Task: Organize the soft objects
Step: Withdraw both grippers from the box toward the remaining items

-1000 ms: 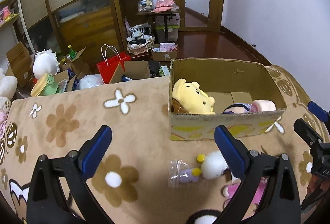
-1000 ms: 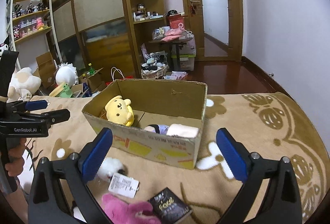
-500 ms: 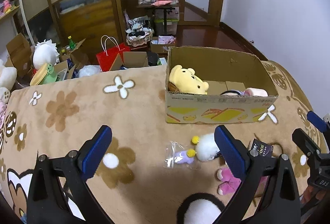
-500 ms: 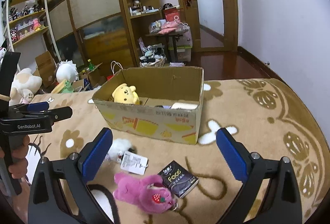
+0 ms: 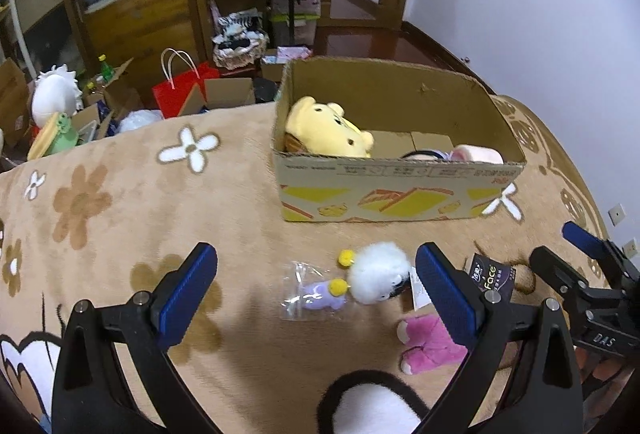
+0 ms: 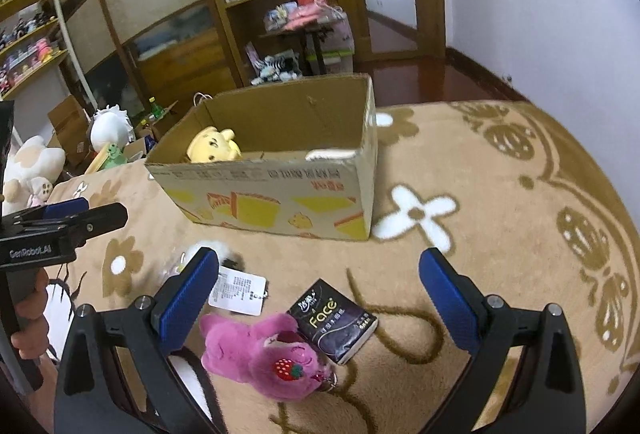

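Blanket's left half lies bare; box blocks the far edge, toys crowd the near edge.

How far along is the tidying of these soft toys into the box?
Partly done. The open cardboard box already holds a yellow plush bear and a pale pink soft item. Nothing is in hand: the left gripper and right gripper both hang open and empty. Left on the blanket: a fluffy white plush, a pink plush bear, a small bagged purple toy and a dark tissue pack.
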A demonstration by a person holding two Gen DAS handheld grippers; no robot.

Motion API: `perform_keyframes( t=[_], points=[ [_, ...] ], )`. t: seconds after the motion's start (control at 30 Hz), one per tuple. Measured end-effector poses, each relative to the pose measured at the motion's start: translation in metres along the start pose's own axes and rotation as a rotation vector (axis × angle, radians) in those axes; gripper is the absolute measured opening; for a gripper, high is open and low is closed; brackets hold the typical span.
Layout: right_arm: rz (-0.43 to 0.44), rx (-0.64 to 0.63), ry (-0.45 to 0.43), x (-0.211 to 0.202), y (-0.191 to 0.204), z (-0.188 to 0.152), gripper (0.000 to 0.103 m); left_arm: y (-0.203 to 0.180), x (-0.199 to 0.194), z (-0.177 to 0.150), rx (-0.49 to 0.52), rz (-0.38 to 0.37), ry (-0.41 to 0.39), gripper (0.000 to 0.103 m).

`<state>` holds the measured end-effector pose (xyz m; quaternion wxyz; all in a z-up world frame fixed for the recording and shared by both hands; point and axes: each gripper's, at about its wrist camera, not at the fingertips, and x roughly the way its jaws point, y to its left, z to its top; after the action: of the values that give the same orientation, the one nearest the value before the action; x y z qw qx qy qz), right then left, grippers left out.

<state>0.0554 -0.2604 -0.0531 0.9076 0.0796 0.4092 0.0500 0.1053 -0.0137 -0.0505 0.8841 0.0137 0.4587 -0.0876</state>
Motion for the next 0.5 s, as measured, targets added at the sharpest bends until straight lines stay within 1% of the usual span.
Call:
perform_keyframes(
  t=[0.3,0.4,0.5],
  points=[
    [-0.001,0.047,0.086,0.028,-0.009,-0.006,0.103,-0.013,0.029,-0.001,0.03,-0.035,0.06,0.099],
    [-0.007,0.044,0.116,0.036,-0.008,-0.009,0.103,-0.016,0.034,0.0,0.039,-0.028,0.052,0.099],
    [-0.01,0.042,0.145,0.043,-0.007,-0.013,0.103,-0.018,0.041,-0.001,0.04,-0.045,0.066,0.099]
  ],
)
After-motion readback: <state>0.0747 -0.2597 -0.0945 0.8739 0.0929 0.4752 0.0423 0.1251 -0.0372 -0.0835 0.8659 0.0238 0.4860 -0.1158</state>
